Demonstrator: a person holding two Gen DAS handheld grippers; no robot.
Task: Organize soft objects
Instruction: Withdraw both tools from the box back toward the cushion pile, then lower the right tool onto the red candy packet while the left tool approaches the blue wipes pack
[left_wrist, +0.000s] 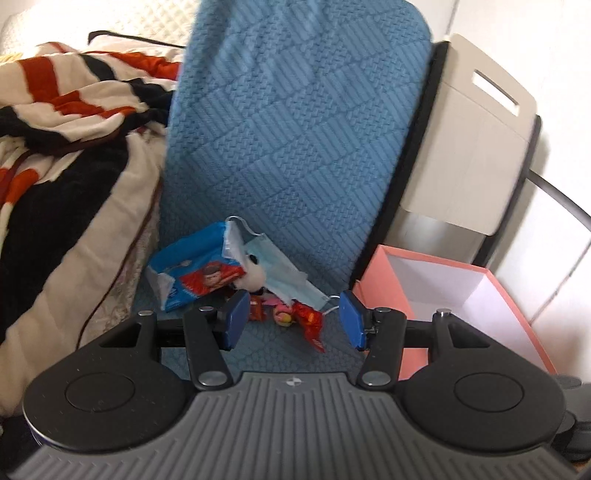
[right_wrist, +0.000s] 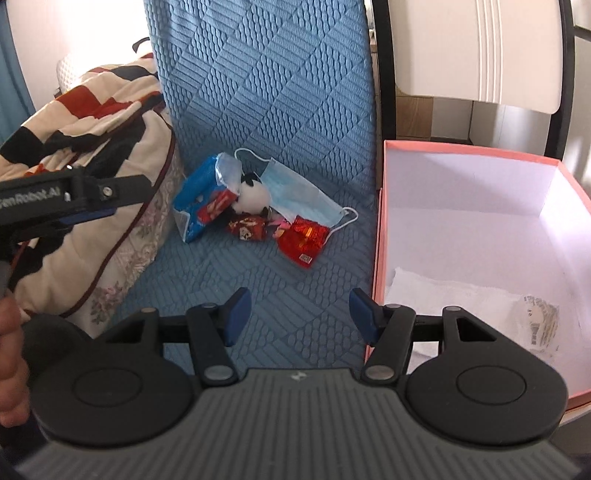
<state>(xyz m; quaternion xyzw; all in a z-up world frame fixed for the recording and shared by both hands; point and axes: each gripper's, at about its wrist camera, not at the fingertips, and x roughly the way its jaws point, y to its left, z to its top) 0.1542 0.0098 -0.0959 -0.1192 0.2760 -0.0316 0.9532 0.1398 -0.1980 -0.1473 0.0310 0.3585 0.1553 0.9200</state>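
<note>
A small pile lies on the blue quilted mat (right_wrist: 280, 110): a blue tissue packet (right_wrist: 201, 199), a panda plush (right_wrist: 253, 197), a pale blue face mask (right_wrist: 299, 192) and red candy wrappers (right_wrist: 304, 238). In the left wrist view the same packet (left_wrist: 192, 273), plush (left_wrist: 251, 271), mask (left_wrist: 284, 273) and wrappers (left_wrist: 310, 321) lie just beyond my left gripper (left_wrist: 294, 319). It is open with nothing pressed between its pads. My right gripper (right_wrist: 300, 314) is open and empty, hovering over bare mat short of the pile. The left gripper (right_wrist: 122, 203) also shows at the left edge.
A pink box (right_wrist: 380, 221) with a white inside stands right of the mat, holding a white tissue (right_wrist: 443, 295) and a small wrapped item (right_wrist: 539, 321). A striped red, black and cream blanket (right_wrist: 92, 122) is heaped on the left. A white chair back (right_wrist: 480, 48) stands behind the box.
</note>
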